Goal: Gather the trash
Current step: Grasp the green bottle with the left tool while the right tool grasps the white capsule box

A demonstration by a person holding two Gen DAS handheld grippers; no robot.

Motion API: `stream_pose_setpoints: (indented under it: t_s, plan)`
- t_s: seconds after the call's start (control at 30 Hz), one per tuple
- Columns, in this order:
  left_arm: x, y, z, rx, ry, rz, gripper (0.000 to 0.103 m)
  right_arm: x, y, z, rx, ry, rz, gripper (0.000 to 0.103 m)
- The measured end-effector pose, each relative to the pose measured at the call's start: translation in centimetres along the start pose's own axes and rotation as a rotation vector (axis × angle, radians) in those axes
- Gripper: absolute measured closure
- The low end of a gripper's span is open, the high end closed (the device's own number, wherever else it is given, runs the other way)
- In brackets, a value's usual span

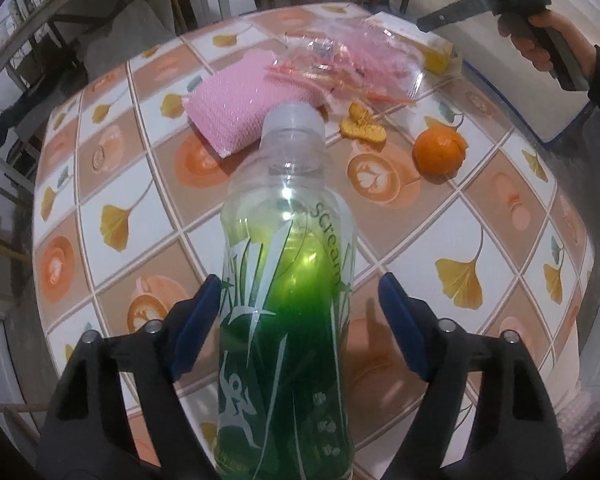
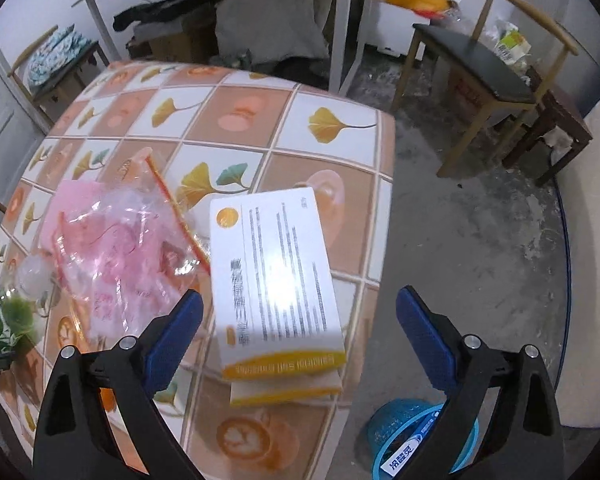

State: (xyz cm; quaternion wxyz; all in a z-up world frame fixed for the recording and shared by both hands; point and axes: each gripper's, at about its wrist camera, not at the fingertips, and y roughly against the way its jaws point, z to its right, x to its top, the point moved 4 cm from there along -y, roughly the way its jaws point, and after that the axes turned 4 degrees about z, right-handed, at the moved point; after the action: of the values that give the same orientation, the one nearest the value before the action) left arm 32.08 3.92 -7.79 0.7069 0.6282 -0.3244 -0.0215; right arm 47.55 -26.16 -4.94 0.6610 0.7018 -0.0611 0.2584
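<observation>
Left gripper (image 1: pixel 296 304) spread around green bottle (image 1: pixel 288 320); left pad apparently at the label, right pad clear of it, so not yet pinched. Bottle upright on the table (image 1: pixel 140 184), capped, apparently part full. Risk: one-sided contact on closing, bottle tipped or rolled across the slick tablecloth toward the orange (image 1: pixel 440 152).

Right gripper (image 2: pixel 300 320) spread wide, nothing between the pads, poised above the white-and-yellow box (image 2: pixel 276 280) near the table edge. Box resting on a second similar one. Risk: jaws set down off-centre, top box slid off the lower one and over the edge; blue bin (image 2: pixel 412 436) on the floor below, but no sure catch.

Farther off: orange peel (image 1: pixel 360 124), pink cloth (image 1: pixel 236 116), crumpled plastic bag (image 1: pixel 352 60), all uncollected. Bag flimsy, likely to drag neighbouring scraps when lifted.
</observation>
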Motion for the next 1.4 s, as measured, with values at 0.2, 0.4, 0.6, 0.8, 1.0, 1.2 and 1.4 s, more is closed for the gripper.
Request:
stream_pose_setpoints:
  t_s: [0.2,0.4,0.6,0.8,1.0,1.2,1.4]
  plan:
    - [-0.5,-0.3,-0.4,-0.01,0.019,-0.019,0.04,1.2,-2.5,-0.3,0.024,-0.01,-0.055,0.009]
    - [-0.7,-0.5,-0.9,-0.022,0.036,-0.02,0.043,1.2,-4.3,-0.9,0.004,0.014,-0.1,0.013]
    - [-0.8,-0.5,-0.7,-0.017,0.036,-0.016,0.044,0.8,-5.2,-0.6,-0.018,0.006,-0.129,0.027]
    - [-0.9,-0.3,-0.9,-0.03,0.048,-0.017,0.044,0.9,-4.9,-0.5,-0.019,-0.006,-0.125,0.034]
    - [-1.2,0.0,-0.8,-0.044,0.068,-0.015,0.044,0.5,-4.1,-0.2,-0.045,-0.03,-0.123,0.034]
    - [-1.6,0.7,-0.6,-0.055,0.087,-0.008,0.044,-0.4,-2.5,-0.1,-0.057,-0.054,-0.11,0.034]
    - [-1.8,2.1,0.1,-0.063,0.099,0.015,0.044,-1.9,-0.3,0.2,-0.052,-0.076,-0.089,0.034]
